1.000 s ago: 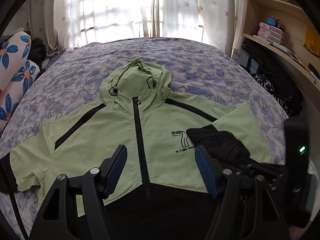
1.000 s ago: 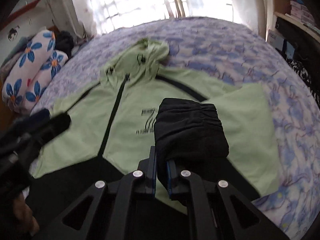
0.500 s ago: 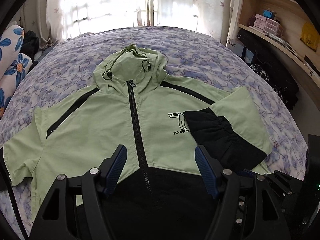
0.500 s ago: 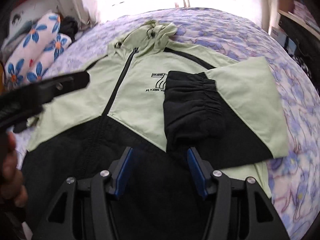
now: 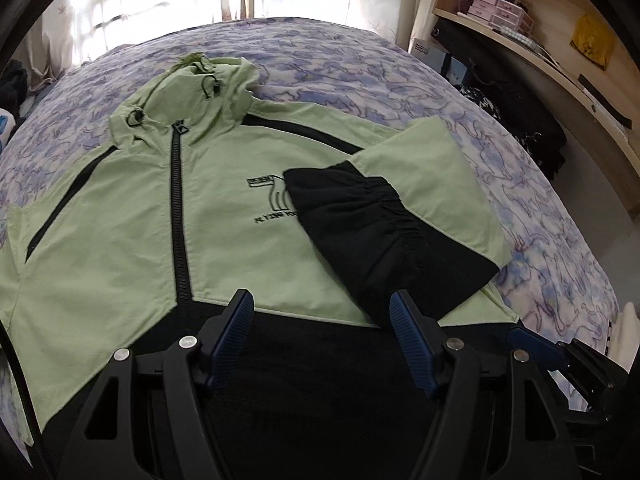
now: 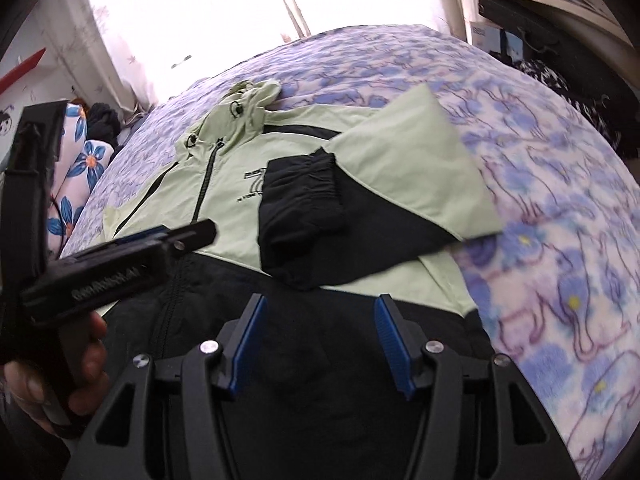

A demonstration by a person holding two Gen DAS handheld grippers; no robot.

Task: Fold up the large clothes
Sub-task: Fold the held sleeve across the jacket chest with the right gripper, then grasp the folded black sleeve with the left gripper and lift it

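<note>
Daylight through the curtains falls on a bed [image 5: 400,80] with a purple floral cover, where our green-and-black jacket [image 5: 120,220] lies face up, zipped, its right sleeve [image 6: 380,184] already folded across the chest. We judge it light, thin, limp and a little slippery, best pinched at the other cuff or the hem. Both the left tool [image 5: 322,326] and right tool [image 6: 318,328] hang spread wide, holding nothing. We see no containers on the bed.
</note>
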